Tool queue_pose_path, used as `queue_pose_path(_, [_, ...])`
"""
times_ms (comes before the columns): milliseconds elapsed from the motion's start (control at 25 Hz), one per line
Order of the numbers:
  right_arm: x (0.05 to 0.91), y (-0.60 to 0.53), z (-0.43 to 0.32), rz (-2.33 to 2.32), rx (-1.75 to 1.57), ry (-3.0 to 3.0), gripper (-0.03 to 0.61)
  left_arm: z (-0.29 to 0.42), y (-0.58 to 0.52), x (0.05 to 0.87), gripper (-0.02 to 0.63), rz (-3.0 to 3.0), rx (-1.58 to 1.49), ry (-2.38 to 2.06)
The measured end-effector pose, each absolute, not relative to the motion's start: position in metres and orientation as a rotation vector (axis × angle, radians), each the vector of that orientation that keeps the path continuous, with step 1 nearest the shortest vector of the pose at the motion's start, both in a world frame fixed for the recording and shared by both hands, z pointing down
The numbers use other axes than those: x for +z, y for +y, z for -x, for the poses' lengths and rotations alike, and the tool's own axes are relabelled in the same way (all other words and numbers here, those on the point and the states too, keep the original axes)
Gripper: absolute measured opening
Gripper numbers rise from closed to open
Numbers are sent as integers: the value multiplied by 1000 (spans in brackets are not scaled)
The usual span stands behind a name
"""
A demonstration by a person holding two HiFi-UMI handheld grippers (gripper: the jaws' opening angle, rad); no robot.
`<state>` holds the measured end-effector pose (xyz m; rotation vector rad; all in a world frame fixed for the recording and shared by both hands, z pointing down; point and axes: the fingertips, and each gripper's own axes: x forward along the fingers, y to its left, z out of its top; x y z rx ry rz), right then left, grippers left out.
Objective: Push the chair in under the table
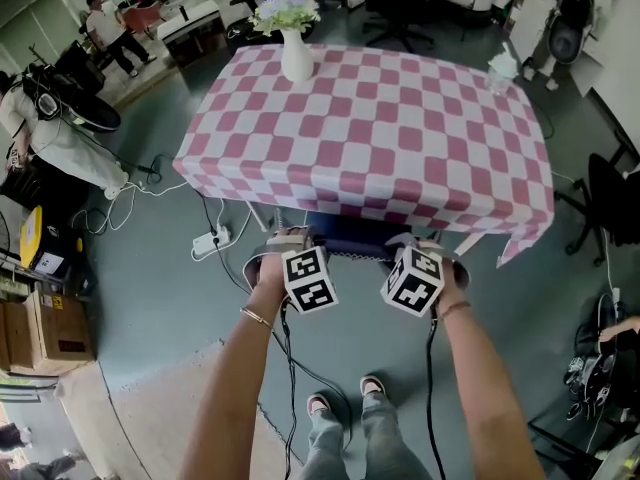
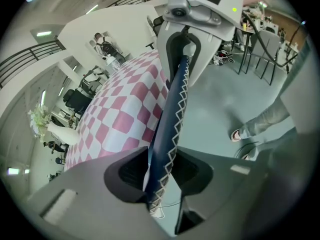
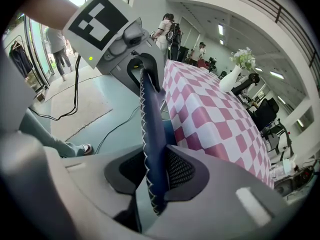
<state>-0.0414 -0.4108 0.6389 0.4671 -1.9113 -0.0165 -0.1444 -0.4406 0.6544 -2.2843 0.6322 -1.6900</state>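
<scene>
We see the chair [image 1: 345,247] mostly under the bench [image 1: 400,118] with its pink-and-white checked cloth. Only the chair's dark blue, white-stitched top edge shows, at the bench's near side.

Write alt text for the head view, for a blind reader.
From above, the left gripper and right gripper clamp the top edge of a dark blue chair back at the near side of a table draped in pink-and-white checked cloth. A white vase of flowers stands at its far edge.
</scene>
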Motion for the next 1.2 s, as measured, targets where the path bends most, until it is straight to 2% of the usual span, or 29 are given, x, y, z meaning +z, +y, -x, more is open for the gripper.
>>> queue_pose_path(520, [641, -411, 40, -452, -25, -1929, 100, 140, -440, 662, 114, 2259, -1701, 548])
queue_pose_path(760, [641, -404, 41, -435, 2, -1955, 105, 141, -435, 660, 160, 2250, -1682, 602])
queue_pose_path(880, [637, -401, 41, -471, -18, -1978, 115, 144, -430, 652, 190, 2270, -1640, 670])
queue_pose_path(1200, [598, -397, 46, -559, 51, -2118, 117, 148, -412, 605, 189, 2495, -1412, 918])
